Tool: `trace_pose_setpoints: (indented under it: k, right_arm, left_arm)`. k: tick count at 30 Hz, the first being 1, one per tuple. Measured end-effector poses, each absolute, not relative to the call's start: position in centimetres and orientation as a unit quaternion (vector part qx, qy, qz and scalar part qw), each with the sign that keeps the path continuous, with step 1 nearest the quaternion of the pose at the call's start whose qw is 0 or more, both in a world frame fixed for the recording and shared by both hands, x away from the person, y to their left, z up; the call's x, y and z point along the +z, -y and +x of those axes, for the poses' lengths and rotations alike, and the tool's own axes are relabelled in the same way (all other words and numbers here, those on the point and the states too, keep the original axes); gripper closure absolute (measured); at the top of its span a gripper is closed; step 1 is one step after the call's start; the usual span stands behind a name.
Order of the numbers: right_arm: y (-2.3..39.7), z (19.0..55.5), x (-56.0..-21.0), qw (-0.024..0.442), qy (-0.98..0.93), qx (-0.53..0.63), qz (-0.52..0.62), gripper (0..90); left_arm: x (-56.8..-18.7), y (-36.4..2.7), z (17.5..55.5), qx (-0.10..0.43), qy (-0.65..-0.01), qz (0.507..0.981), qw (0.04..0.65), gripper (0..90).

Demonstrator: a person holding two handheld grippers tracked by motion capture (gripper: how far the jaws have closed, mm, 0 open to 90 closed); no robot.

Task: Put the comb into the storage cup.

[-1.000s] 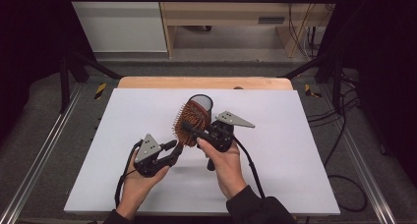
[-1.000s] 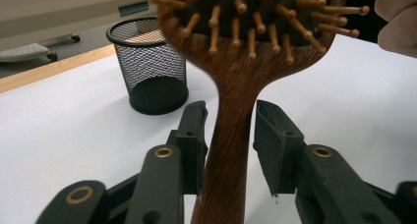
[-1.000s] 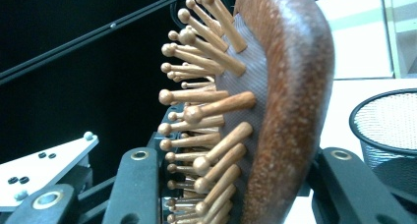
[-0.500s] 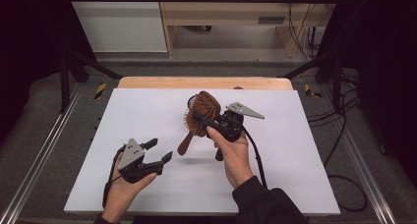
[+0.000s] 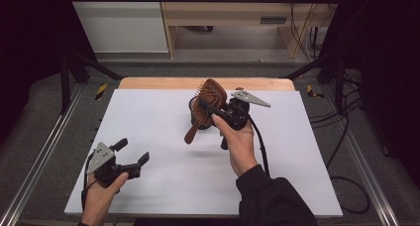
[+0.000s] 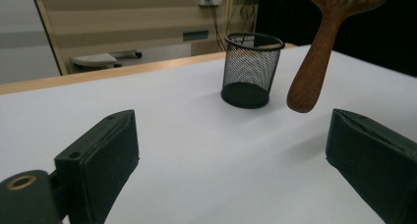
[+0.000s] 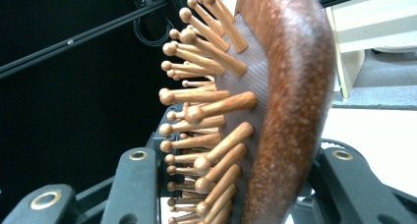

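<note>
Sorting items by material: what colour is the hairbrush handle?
Reddish-brown wood; the hairbrush handle shows best in the left gripper view.

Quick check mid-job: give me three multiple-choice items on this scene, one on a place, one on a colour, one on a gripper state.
1. Where is the cup?
A. behind the hairbrush
B. at the table's near left corner
C. off the table

2. The cup's colour?
A. white
B. black
C. red

3. The left gripper is
A. shut on the brush
B. shut on the cup
C. open, holding nothing

Answers: 1 A, the high view shows the cup partly hidden behind the brush. 2 B, black mesh in the left gripper view. 3 C, its jaws stand wide apart over bare table.
</note>
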State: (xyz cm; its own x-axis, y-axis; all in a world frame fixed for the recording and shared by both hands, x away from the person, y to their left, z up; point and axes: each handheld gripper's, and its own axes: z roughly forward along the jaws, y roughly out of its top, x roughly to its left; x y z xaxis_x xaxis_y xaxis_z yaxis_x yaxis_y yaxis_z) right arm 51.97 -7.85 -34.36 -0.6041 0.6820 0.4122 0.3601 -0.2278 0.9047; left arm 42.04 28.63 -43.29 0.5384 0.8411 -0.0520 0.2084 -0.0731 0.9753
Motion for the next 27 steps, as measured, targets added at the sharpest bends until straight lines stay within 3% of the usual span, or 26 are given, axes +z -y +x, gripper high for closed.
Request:
trace_pose_setpoints:
  k: [27]
  right_arm:
    - [7.9,55.4,-31.2,0.121,-0.573,0.677,0.445,52.5]
  left_arm:
    - [-43.8,-29.5,42.7,0.319,-0.376,0.687,0.533,4.3]
